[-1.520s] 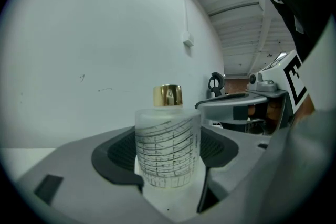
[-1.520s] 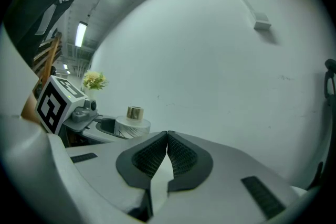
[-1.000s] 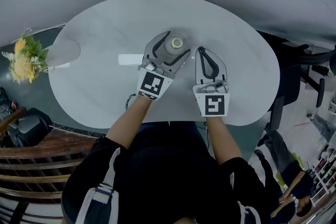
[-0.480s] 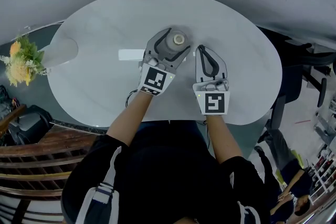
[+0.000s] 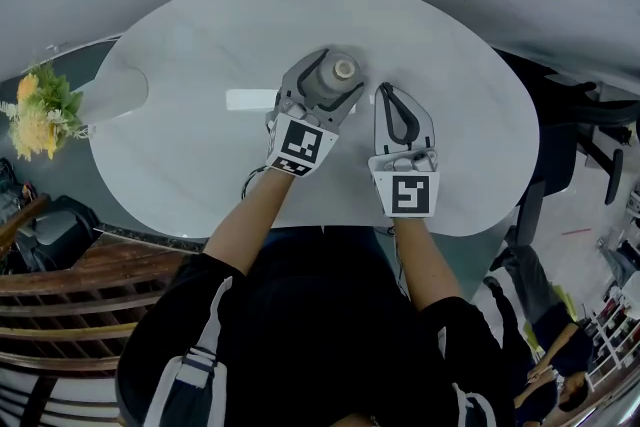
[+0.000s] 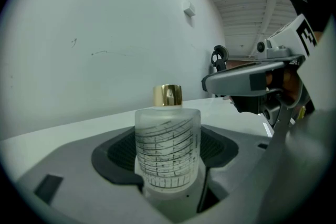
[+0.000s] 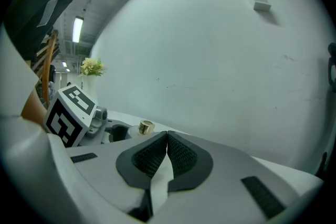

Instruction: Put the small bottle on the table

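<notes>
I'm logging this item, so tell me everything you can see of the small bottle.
The bottle is a small cylinder of frosted, glass-like material with fine dark line print and a shiny gold cap. It stands upright between the pads of the left claw, which is shut on its sides, over the white table. Its base is hidden, so whether it touches the table is unclear.

The left gripper (image 5: 337,75) and right gripper (image 5: 386,95) are light grey, with black ribbed pads (image 7: 178,157) lining the jaws. Behind each sits 1 white cube (image 5: 303,144) printed with black squares. The person wears a black short-sleeved top (image 5: 300,335) with pale straps (image 5: 195,370).
</notes>
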Tool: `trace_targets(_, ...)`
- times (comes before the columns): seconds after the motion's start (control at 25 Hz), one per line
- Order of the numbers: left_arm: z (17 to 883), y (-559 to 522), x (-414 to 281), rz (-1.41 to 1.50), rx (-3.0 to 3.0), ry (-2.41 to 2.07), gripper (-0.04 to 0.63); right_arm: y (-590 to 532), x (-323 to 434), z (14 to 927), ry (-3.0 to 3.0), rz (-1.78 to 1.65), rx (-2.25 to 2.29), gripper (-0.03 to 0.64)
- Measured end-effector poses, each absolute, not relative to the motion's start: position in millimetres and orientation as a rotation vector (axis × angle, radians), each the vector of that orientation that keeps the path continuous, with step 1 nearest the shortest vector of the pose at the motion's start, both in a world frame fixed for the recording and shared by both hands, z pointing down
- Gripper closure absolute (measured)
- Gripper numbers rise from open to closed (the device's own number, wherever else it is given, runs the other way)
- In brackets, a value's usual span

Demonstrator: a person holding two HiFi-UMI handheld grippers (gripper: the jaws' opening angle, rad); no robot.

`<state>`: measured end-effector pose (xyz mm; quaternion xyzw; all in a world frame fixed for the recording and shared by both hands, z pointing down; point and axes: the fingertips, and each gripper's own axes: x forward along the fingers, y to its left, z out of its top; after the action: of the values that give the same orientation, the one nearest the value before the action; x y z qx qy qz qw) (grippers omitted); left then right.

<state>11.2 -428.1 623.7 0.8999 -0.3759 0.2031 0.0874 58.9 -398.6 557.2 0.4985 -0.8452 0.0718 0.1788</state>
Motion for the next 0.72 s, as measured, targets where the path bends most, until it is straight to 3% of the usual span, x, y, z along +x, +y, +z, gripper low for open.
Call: trace_targets(0.72,635.1,-416.1,1.6,0.744,2.591,-1.129,0.261,-386.7,55.5,553.3,-2.393,0.24,1.412,0.594)
